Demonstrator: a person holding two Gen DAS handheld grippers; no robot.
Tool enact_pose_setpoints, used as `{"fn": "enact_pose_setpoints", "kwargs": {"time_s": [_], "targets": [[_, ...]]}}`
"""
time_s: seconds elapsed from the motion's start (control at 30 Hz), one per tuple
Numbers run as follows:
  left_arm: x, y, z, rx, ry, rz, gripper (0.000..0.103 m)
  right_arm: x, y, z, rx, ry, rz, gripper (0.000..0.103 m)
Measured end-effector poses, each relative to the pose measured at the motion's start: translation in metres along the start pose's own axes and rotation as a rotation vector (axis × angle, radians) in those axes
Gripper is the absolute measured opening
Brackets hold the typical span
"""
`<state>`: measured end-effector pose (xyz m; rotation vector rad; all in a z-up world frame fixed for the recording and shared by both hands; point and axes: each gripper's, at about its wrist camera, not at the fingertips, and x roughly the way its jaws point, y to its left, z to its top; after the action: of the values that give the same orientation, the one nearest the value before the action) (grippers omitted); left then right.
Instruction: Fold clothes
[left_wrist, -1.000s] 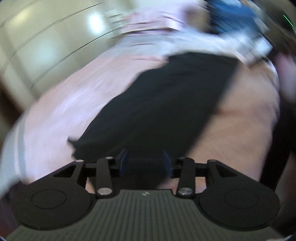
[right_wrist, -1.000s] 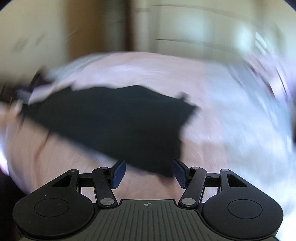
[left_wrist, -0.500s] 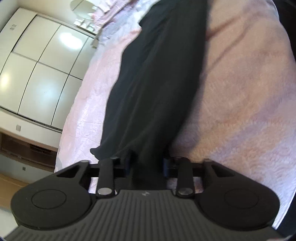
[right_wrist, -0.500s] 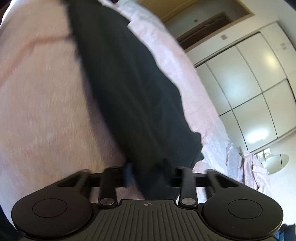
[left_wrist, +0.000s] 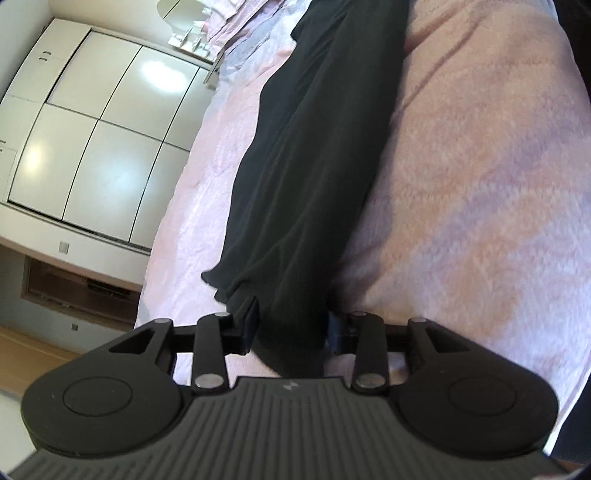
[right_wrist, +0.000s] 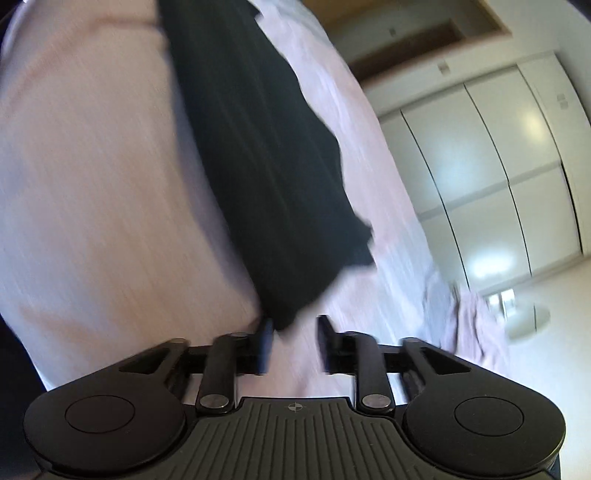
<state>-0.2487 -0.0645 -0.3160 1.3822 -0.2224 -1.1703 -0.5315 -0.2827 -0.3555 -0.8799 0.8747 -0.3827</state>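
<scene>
A black garment (left_wrist: 310, 166) lies in a long strip on a pink bed cover (left_wrist: 480, 184). In the left wrist view its near end runs down between my left gripper's fingers (left_wrist: 291, 325), which stand a cloth's width apart with the fabric between them. In the right wrist view, which is blurred, the garment's (right_wrist: 266, 166) near corner ends just at my right gripper (right_wrist: 293, 334). The right fingers are apart, and the corner touches only the left finger (right_wrist: 264, 338).
White wardrobe doors (left_wrist: 92, 147) stand beyond the bed's far side and also show in the right wrist view (right_wrist: 498, 177). A pile of pink and grey cloth (right_wrist: 465, 317) lies on the bed. A wooden floor strip (left_wrist: 22, 354) shows low left.
Both grippers dropped low to the garment's ends and tilted sideways. The left fingers have the cloth between them. The right fingers held cloth half a second ago and now stand apart with it slipping out.
</scene>
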Motion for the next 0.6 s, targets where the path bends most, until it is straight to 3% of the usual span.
{"fn": "enact_pose_setpoints", "kwargs": {"time_s": [0.13, 0.2, 0.23, 0.27, 0.33, 0.47, 0.6], "targets": [[0.008, -0.007, 0.002, 0.091, -0.02, 0.036, 0.036, 0.008, 0.016, 0.023, -0.077, -0.046, 0.025, 0.051], [0.017, -0.011, 0.003, 0.147, -0.013, 0.052, 0.031, 0.017, 0.017, 0.03, -0.089, -0.057, 0.023, 0.051], [0.022, -0.01, 0.003, 0.166, -0.001, 0.049, 0.019, 0.022, 0.018, 0.03, -0.102, -0.054, 0.023, 0.051], [0.026, -0.009, 0.003, 0.18, 0.015, 0.042, 0.009, 0.028, 0.019, 0.03, -0.115, -0.049, 0.024, 0.038], [0.023, -0.002, 0.005, 0.17, 0.012, 0.026, 0.007, 0.037, 0.016, 0.028, -0.129, -0.038, 0.032, 0.007], [-0.004, 0.016, 0.014, 0.135, -0.036, -0.015, 0.005, 0.033, -0.009, 0.021, -0.101, -0.024, 0.011, 0.004], [-0.06, 0.015, 0.04, 0.129, -0.15, -0.137, 0.005, 0.006, -0.042, -0.001, -0.105, 0.001, -0.073, 0.003]]}}
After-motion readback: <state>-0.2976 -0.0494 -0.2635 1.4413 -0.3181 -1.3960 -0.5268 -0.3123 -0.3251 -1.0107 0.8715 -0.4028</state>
